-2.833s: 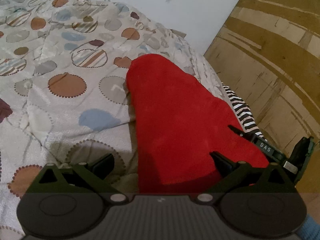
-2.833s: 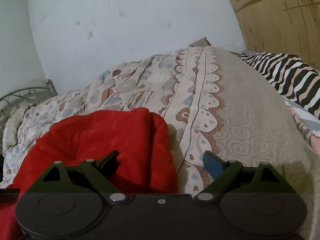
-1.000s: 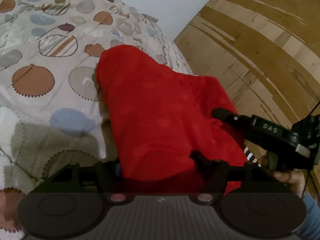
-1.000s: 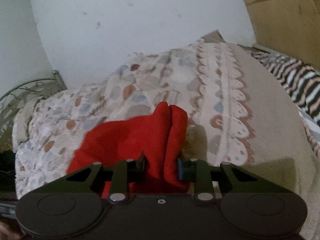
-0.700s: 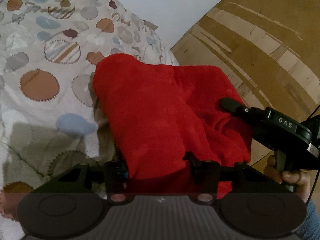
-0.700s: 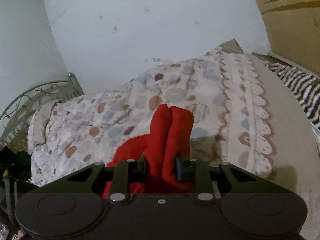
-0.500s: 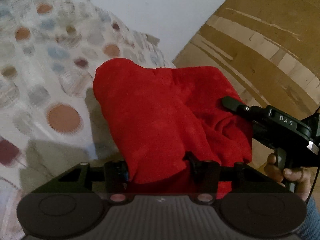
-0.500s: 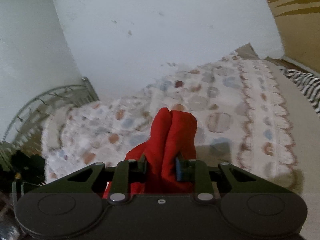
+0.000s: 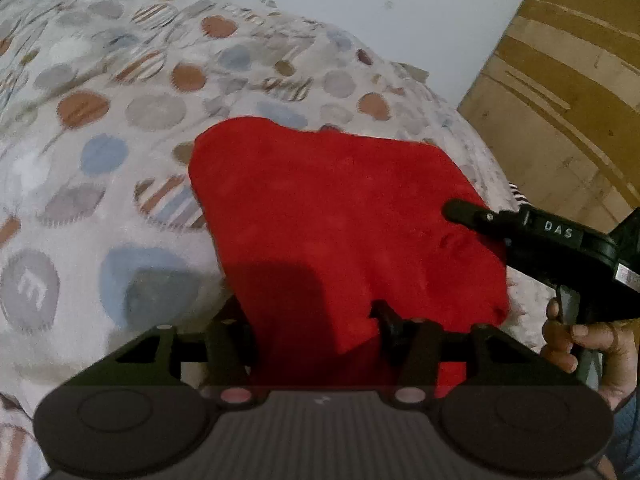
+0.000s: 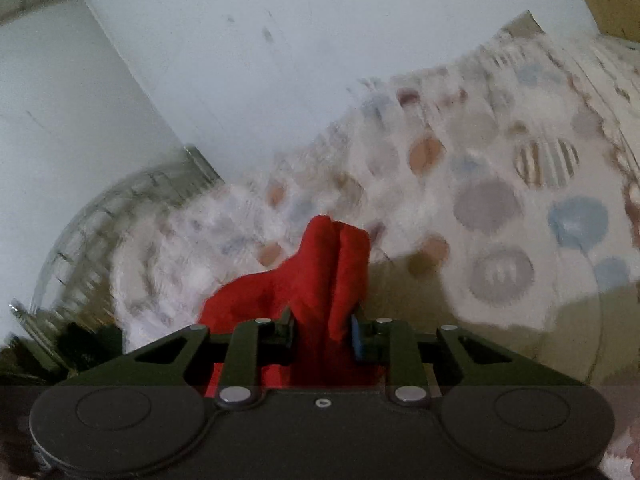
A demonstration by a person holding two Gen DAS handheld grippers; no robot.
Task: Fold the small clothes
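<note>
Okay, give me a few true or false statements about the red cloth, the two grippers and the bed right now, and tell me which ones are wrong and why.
1. The right gripper is shut on a bunched fold of the red cloth. True.
2. The red cloth lies spread flat with neither gripper touching it. False: both grippers have it between their fingers.
3. The bedspread is patterned with coloured circles. True.
4. The left gripper is empty. False: the red cloth sits between its fingers as they open.
5. A bare hand holds the right gripper's handle. True.

Fuzzy matt red cloth [image 9: 340,216], soft printed bedspread [image 9: 120,120], grained wooden panel [image 9: 568,92], matt plastic tool [image 10: 322,330]
</note>
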